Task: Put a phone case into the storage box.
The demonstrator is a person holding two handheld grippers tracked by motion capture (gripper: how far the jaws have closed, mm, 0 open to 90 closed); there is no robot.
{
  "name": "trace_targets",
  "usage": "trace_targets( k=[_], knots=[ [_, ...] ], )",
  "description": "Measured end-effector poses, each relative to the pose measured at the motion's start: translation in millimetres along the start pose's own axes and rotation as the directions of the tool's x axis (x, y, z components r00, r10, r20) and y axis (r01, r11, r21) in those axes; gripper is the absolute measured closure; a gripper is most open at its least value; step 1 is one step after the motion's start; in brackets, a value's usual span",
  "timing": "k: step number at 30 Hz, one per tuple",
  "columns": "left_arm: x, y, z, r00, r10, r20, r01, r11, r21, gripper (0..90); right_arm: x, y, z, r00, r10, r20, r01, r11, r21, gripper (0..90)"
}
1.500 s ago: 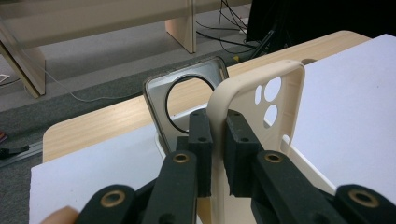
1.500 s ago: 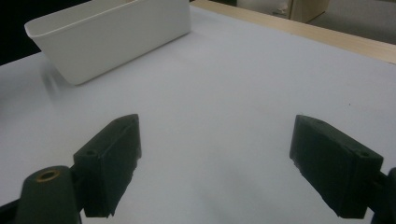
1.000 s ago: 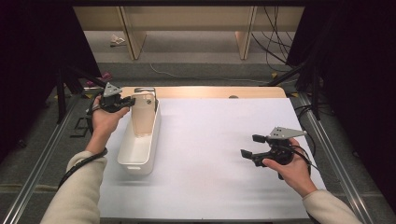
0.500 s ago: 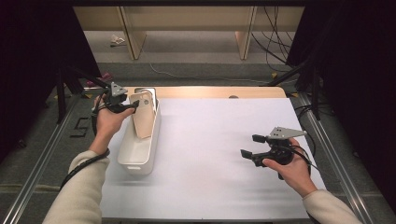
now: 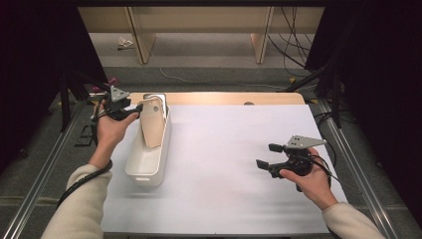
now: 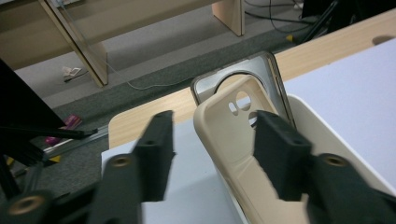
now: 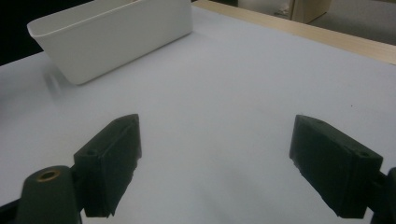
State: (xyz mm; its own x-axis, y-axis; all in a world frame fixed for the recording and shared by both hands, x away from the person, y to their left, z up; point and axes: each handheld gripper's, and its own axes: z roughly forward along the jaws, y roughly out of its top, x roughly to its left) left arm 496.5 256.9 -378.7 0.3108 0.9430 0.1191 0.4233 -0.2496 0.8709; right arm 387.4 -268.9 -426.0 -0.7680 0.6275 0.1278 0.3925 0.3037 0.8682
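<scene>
Left gripper (image 5: 135,108), jaws just narrowing but apart, straddles the beige phone case (image 6: 236,140) propped in the white bin (image 5: 142,169); nothing pinched. Right gripper (image 5: 265,156) idles spread wide, well off.

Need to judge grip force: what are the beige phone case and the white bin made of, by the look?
Phone case: probably soft silicone or rubbery plastic, matte beige, rounded edges, moulded camera holes. Bin: likely rigid plastic, smooth white with a slight sheen, thin even walls.
</scene>
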Motion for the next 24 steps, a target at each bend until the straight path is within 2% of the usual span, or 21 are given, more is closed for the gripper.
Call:
trace_targets(
  k=[2,4,6,8,10,14,21,24],
  knots=[
    [2.4,-0.2,-2.4,0.9996,-0.03,-0.001,0.03,0.9994,-0.016,63.1,-0.1,-0.1,0.0,1.0,0.0,0.0,0.0,1.0,0.001,17.5],
    [3.9,-0.7,-3.9,0.9989,-0.047,0.006,0.047,0.9988,-0.013,70.8,-0.5,-0.3,0.3,1.0,0.002,0.001,-0.002,1.0,0.001,17.5],
    [4.3,-2.1,-4.0,0.9986,-0.046,-0.025,0.046,0.9986,0.025,82.1,-0.7,-0.3,0.3,1.0,0.002,0.001,-0.002,1.0,0.003,17.5],
    [3.6,-3.9,-1.0,0.9983,-0.051,-0.028,0.052,0.9962,0.07,88.9,-0.7,-0.3,0.5,1.0,0.003,0.0,-0.003,1.0,0.002,17.5],
    [2.4,-5.2,3.6,0.998,-0.053,-0.034,0.056,0.9924,0.109,89.2,-0.4,-0.4,0.9,1.0,0.002,0.0,-0.002,1.0,0.003,17.6],
    [1.6,-5.2,13.0,0.9961,-0.071,-0.053,0.078,0.9854,0.151,89.2,-0.5,-0.3,0.5,1.0,0.002,0.0,-0.002,1.0,0.003,17.6],
    [-3.2,1.0,28.3,0.993,-0.089,-0.078,0.103,0.9746,0.199,89.0,-2.0,-0.7,0.3,1.0,0.008,0.001,-0.008,1.0,0.001,17.7],
    [-4.5,4.7,34.4,0.9928,-0.081,-0.088,0.098,0.9734,0.207,88.9,-1.9,-0.5,-0.2,1.0,0.006,-0.002,-0.006,1.0,-0.002,17.6]
  ],
)
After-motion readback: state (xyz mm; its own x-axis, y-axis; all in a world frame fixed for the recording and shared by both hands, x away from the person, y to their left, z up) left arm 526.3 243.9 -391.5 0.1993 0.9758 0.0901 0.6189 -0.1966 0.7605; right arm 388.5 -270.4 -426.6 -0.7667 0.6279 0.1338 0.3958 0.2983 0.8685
